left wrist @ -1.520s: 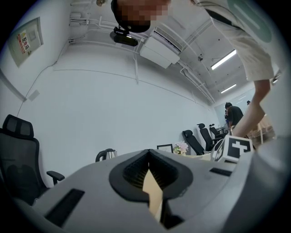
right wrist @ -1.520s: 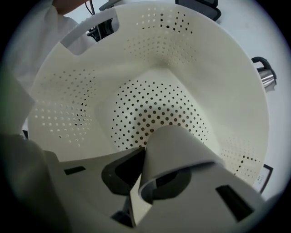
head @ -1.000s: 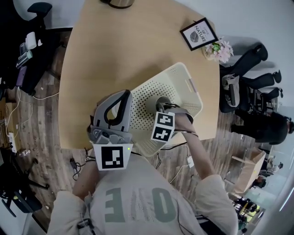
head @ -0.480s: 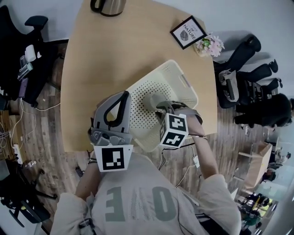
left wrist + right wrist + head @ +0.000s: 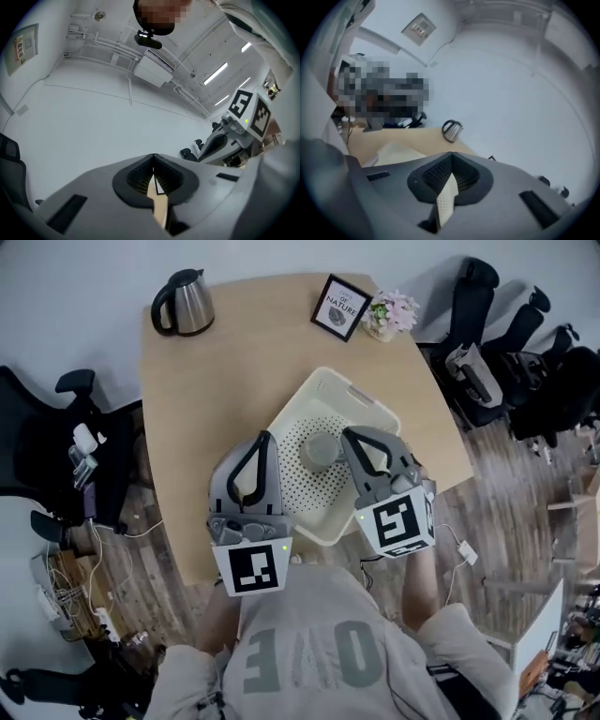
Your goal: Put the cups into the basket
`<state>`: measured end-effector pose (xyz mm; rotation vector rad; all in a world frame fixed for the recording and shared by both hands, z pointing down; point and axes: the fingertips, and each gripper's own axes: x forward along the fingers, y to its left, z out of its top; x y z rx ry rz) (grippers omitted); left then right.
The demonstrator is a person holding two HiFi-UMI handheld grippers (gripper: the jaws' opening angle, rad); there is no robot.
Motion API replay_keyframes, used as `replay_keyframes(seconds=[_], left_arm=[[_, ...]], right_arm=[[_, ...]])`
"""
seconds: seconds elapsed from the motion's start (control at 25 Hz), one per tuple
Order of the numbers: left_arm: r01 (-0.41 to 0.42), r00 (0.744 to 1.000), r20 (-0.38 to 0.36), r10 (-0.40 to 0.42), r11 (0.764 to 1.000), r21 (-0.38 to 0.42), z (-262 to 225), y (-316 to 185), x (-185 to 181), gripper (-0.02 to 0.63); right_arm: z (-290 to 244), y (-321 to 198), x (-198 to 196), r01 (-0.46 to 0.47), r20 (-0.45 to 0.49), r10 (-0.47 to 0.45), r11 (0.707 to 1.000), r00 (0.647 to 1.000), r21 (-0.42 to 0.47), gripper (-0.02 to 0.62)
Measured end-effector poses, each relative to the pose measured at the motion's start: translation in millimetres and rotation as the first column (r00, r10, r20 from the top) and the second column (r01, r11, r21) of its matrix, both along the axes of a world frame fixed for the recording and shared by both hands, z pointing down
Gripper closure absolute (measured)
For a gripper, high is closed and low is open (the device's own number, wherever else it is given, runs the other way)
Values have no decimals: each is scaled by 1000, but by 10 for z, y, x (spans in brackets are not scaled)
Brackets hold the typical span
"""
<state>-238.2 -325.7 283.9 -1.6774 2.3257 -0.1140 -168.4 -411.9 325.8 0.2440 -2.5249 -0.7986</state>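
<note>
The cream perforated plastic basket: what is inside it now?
One grey cup sits on the floor of the cream perforated plastic basket. The left gripper and the right gripper cover the basket's near part, so anything there cannot be seen.

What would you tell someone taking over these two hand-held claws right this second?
Left gripper: jaws together, holding nothing, raised above the table's near edge.
Right gripper: jaws together, holding nothing, raised over the basket's near right side.
Things: one grey cup sits inside the white basket, mid-table.
Done: that cup is in.
Left: no other cup shows in any view; probably look around for more before calling it finished.
</note>
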Motion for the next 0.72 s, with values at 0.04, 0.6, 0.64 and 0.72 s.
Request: replay_keyframes(seconds=[0.04,0.6,0.64,0.72], left_arm=[[-5,1000,2,5,1000,5,-48,-8,31,597],[-35,999,13,35,999,7,-240,-30,405,597],[-36,999,15,36,999,5,-240,-29,418,597],[-39,999,19,39,999,2,-239,-28,447,597]], right_arm=[[-150,-7,71,-49,96,49,999,994,-6,597],[-348,176,778,-184,510,355,917,783,-354,597],[-342,178,789,-184,512,355,917,782,-353,597],[-332,188,804,-184,516,351,920,781,-347,597]])
